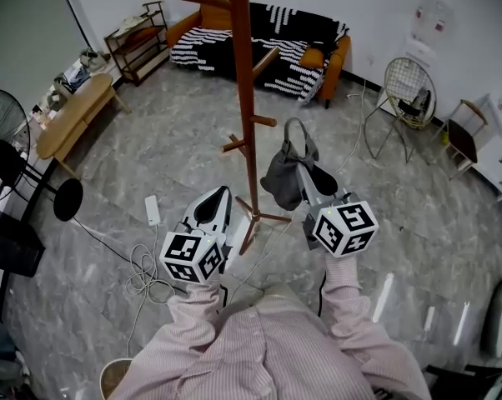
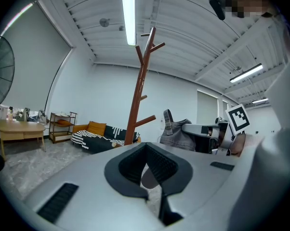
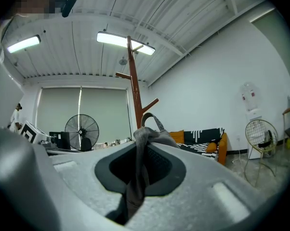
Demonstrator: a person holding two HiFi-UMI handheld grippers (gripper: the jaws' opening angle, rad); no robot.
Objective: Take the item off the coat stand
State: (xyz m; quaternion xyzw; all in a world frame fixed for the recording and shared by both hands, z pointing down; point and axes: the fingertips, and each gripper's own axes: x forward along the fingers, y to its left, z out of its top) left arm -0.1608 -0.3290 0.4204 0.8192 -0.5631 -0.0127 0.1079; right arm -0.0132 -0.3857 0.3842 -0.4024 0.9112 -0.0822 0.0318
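The brown wooden coat stand [image 1: 244, 98] rises ahead of me, its pegs bare at my level. A grey fabric bag [image 1: 286, 177] hangs just right of the pole, apart from it, with its strap loop [image 1: 297, 136] standing free above. My right gripper [image 1: 305, 182] is shut on the bag's cloth; in the right gripper view the grey fabric [image 3: 138, 153] is pinched between the jaws, with the stand [image 3: 134, 81] behind. My left gripper [image 1: 220, 192] is shut and holds nothing, left of the stand's base. The left gripper view shows the stand [image 2: 138, 95] and the bag [image 2: 176, 131] to its right.
An orange sofa with a striped blanket [image 1: 259, 36] stands behind the stand. A wooden table [image 1: 72, 111], a shelf [image 1: 138, 36] and a black fan [image 1: 1, 132] are at the left. A wire chair [image 1: 408, 86] is at the right. A power strip with cables [image 1: 152, 209] lies on the floor.
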